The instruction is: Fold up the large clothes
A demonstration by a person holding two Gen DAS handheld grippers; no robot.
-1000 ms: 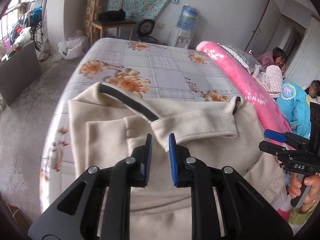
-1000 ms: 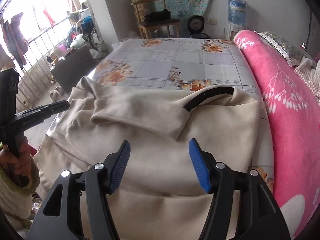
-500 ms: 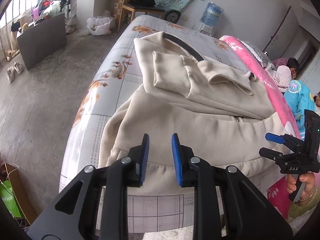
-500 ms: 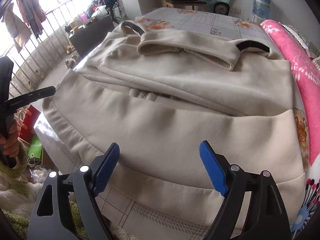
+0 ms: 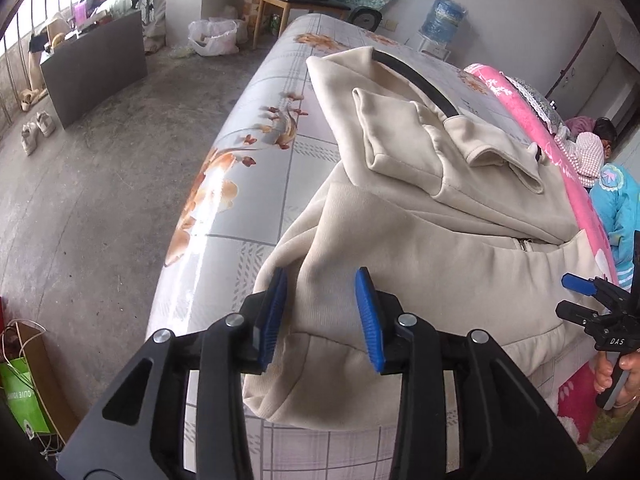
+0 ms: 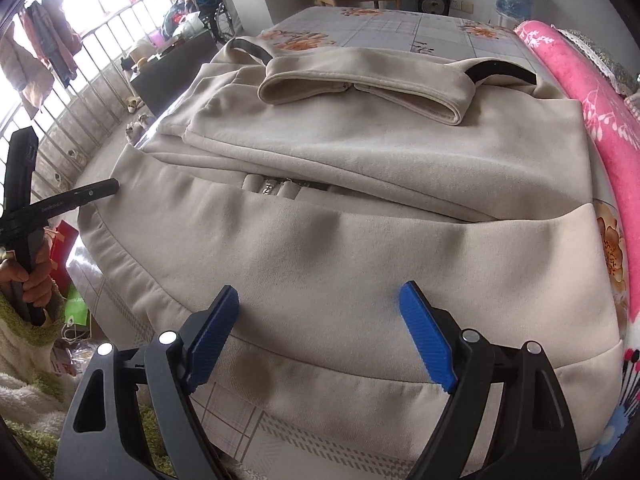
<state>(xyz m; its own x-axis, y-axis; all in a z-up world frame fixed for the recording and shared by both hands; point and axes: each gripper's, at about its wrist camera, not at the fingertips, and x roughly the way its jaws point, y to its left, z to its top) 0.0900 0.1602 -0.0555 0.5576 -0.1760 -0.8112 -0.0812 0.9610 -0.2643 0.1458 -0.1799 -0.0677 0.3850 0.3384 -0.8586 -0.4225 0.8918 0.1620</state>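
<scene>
1. Both grippers have been brought down and back from the folded sleeves at the jacket's upper part to its bottom hem, which now fills the lower centre of both views.
2. Cream jacket (image 6: pixel 360 248) is laid on the floral bed sheet (image 5: pixel 256 168), sleeves folded across the chest in the upper centre, hem hanging slightly over the near bed edge.
3. Left gripper (image 5: pixel 322 316): jaws are opening, with the hem's left corner fold bulging between the blue pads; no pinch is seen.
4. Right gripper (image 6: pixel 320 340): jaws are spread wide just over the hem band, nothing clamped.
5. Step judged: both hem corners are to be pinched and carried toward the collar.
6. Risks:
 - only the top layer may be caught at the left corner, since the fabric is bunched there, giving a skewed fold;
 - folded sleeves may be dragged apart if the hem is lifted unevenly;
 - sheet may be pinched along with the hem at the bed edge.
</scene>
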